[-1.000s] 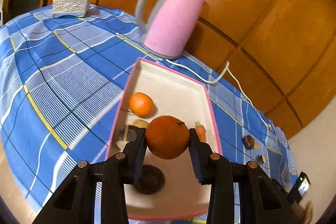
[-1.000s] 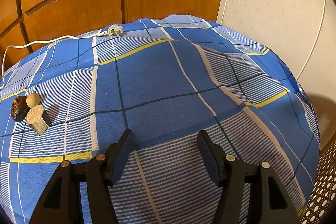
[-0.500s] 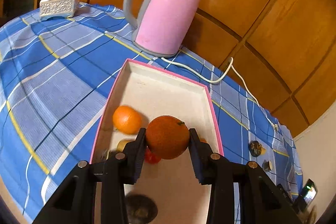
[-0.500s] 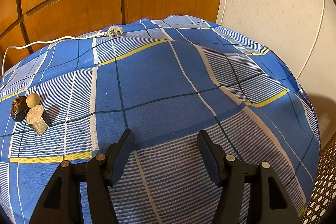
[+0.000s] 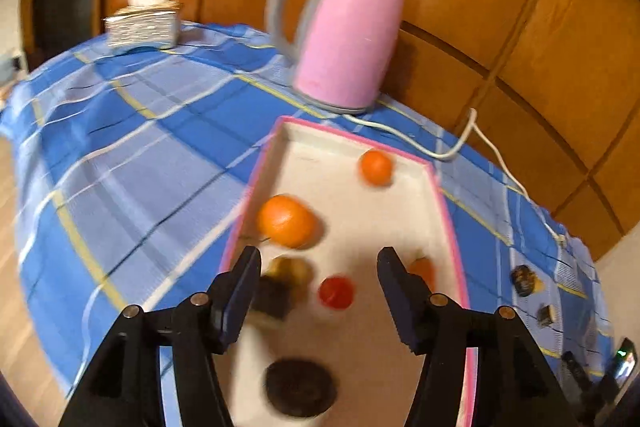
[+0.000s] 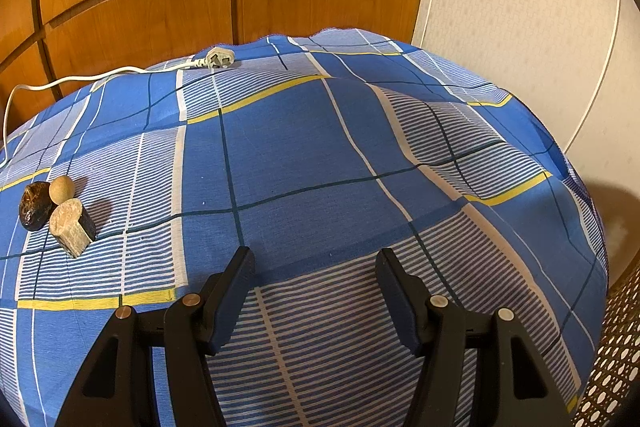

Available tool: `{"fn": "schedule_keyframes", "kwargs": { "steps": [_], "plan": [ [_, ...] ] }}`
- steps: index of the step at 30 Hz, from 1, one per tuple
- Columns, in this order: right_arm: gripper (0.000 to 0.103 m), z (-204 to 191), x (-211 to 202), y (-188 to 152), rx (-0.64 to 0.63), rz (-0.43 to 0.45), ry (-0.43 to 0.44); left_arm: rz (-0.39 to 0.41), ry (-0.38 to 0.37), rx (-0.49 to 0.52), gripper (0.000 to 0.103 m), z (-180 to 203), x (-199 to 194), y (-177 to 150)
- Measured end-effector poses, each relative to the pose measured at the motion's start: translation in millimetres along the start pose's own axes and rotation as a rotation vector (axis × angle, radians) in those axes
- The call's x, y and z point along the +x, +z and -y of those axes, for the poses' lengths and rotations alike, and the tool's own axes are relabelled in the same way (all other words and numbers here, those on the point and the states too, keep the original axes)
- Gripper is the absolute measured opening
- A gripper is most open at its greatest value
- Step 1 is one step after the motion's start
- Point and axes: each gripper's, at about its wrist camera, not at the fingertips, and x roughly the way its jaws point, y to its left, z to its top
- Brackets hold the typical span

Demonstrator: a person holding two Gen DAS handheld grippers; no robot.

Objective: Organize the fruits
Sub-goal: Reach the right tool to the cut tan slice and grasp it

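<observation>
Over the pink-rimmed tray, our left gripper fingers are opening on nothing; two oranges lie inside. Our right gripper, fingers wide and unladen, hovers over the tabletop. Next, we judge: fetch leftovers far right.

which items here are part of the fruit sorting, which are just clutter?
Job:
- pink-rimmed tray
- large orange, small orange, red fruit in the tray
- left hand-held gripper, jaws opening, nothing between them
- right hand-held gripper, open, nothing in it

Lying about:
- pink kettle, its cord, plug
- tissue box
</observation>
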Motion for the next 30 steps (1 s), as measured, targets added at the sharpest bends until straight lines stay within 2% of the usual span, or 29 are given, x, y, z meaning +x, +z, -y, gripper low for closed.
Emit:
{"fn": "schedule_keyframes", "kwargs": {
  "steps": [2, 5, 9, 17, 21, 27, 30],
  "plan": [
    [0.064, 0, 0, 1, -0.002, -0.004, -0.001, 0.017, 0.051, -0.039, 0.064, -15, -14, -9],
    [0.064, -3, -1, 6, -0.017, -0.025, 0.012, 0.021, 0.081, -0.081, 0.066, -35, -27, -22],
    [0.064, -13, -4, 13, -0.014, -0.066, 0.158, 0.007, 0.103, -0.101, 0.066, -49, -35, -37],
    [0.064, -77, -24, 30, -0.134, -0.042, 0.386, -0.009, 0.102, -0.112, 0.067, -51, -42, -58],
    [0.064, -106, -19, 33, -0.204, -0.05, 0.386, -0.006, 0.112, -0.112, 0.07, -51, -46, -65],
    [0.064, -126, -2, 30, -0.25, -0.089, 0.37, -0.015, 0.13, -0.125, 0.071, -55, -49, -71],
    [0.044, -128, 4, 26, -0.276, -0.084, 0.333, -0.005, 0.146, -0.131, 0.073, -56, -51, -73]
  ]
}}
